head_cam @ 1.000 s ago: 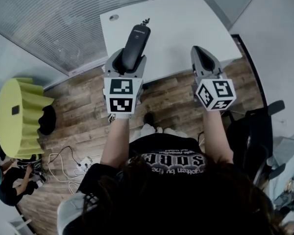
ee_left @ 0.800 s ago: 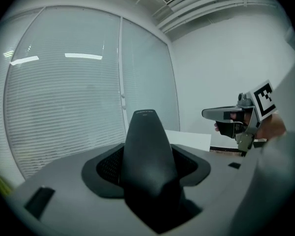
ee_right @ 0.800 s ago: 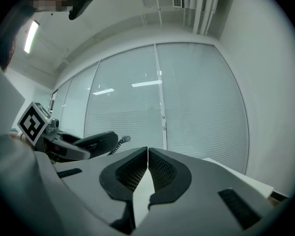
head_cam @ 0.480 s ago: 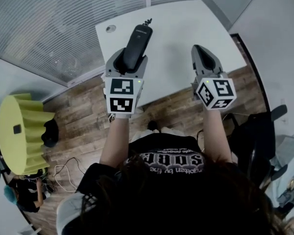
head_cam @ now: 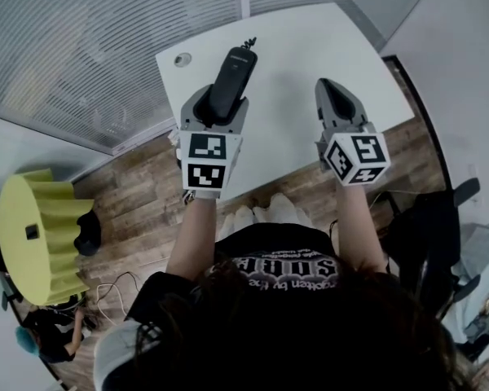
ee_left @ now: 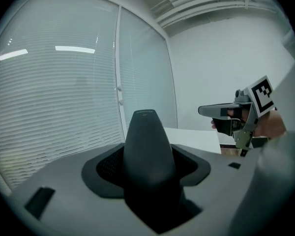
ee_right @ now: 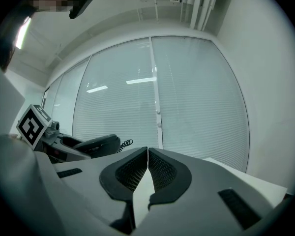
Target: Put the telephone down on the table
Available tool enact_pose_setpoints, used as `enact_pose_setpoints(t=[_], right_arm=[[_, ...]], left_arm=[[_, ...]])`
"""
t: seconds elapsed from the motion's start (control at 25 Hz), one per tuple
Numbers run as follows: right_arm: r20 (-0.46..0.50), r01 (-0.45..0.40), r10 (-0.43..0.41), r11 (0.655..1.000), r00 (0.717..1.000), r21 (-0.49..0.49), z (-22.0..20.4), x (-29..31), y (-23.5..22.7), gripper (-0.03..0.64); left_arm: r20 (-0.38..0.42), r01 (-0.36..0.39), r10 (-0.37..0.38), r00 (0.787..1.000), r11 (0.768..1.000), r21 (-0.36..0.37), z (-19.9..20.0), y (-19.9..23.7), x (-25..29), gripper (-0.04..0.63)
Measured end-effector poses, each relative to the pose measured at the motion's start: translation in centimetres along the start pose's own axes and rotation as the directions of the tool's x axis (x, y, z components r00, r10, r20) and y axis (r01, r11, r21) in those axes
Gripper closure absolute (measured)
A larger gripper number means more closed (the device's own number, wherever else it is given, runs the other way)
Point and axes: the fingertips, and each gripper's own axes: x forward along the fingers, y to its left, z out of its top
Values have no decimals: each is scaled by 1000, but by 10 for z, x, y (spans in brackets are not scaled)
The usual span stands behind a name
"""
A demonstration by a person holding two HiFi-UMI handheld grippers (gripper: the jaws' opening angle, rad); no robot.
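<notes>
A dark telephone handset (head_cam: pixel 230 81) with a coiled cord at its far end sticks out forward from my left gripper (head_cam: pixel 216 108), whose jaws are shut on it; it fills the middle of the left gripper view (ee_left: pixel 148 154). The handset is held in the air above the near part of the white table (head_cam: pixel 293 47). My right gripper (head_cam: pixel 332 100) hovers to the right of it, over the same table, jaws pressed together with nothing between them (ee_right: pixel 147 167). From the right gripper view the handset (ee_right: pixel 96 143) shows at the left.
A round cable hole (head_cam: pixel 182 59) sits at the table's far left corner. Blinds on glass walls (head_cam: pixel 98 31) run behind the table. A yellow pleated stool (head_cam: pixel 33 230) stands on the wood floor at the left, a dark office chair (head_cam: pixel 440 218) at the right.
Both grippers and the handset have moved forward over the table. The grip on the handset is unchanged.
</notes>
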Motion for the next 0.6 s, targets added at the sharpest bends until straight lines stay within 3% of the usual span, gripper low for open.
enact_pose_setpoints(t=[0.6], right_arm=[[-70,-65,67,997,995,29,-27,89,-51,588]], left_arm=[[-33,-3,1,999,999,-36,-3,12,91,322]])
